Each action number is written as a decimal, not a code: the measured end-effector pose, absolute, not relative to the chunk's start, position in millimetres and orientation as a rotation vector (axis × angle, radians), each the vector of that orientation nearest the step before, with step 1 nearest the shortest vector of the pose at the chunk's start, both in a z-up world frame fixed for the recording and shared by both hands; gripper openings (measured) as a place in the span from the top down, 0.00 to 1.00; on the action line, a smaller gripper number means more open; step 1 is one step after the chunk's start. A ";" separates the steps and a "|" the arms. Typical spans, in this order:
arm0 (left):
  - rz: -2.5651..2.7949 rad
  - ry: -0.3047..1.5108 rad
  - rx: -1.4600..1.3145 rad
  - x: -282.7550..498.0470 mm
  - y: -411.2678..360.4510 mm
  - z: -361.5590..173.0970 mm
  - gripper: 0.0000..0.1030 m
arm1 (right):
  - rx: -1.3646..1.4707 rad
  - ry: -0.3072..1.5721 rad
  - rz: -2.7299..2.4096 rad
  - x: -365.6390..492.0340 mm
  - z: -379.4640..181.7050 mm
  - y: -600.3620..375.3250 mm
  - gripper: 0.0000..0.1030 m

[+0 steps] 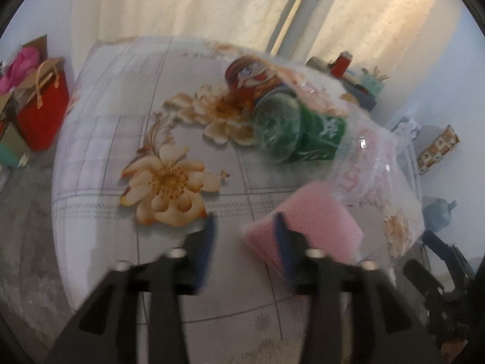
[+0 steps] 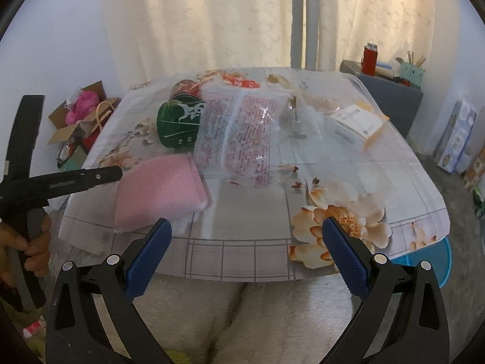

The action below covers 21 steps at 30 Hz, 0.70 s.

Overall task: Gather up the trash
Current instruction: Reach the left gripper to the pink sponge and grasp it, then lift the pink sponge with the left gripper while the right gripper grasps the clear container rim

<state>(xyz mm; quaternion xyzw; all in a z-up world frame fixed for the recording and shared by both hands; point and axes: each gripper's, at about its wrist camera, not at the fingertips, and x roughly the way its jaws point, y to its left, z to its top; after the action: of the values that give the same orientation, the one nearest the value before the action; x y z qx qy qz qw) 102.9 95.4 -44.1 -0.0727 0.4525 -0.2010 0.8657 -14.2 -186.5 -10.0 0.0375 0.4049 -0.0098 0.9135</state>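
Trash is all uncollected, I judge: green can (image 2: 178, 127), plastic wrapper (image 2: 239, 139) and small box (image 2: 354, 127) lie on the surface (image 2: 242, 242). Both my jaws gape empty.

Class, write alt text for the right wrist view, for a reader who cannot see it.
The open right gripper hovers at the near edge of a flower-print table. On the table lie a pink cloth, a green can on its side, a clear printed plastic bag and a small white box. The left gripper reaches in from the left.
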 end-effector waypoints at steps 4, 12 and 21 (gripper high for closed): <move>-0.552 0.894 -0.094 94.7 87.4 -30.4 0.17 | 0.074 0.829 -0.032 -17.7 -6.4 -185.6 0.08; -0.680 0.930 0.190 107.2 20.8 -45.9 0.11 | 0.143 0.839 -0.057 -27.5 -1.1 -203.4 0.08; -0.657 0.878 0.367 100.9 -6.0 -58.1 0.22 | 0.218 0.824 -0.080 -31.3 9.1 -229.4 0.08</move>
<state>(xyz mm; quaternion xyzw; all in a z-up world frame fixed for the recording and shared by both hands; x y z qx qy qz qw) 100.9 -6.0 -58.1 0.1734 0.4147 -0.3103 0.8376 -31.3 -229.4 9.1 0.1057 0.3994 -0.0390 0.9098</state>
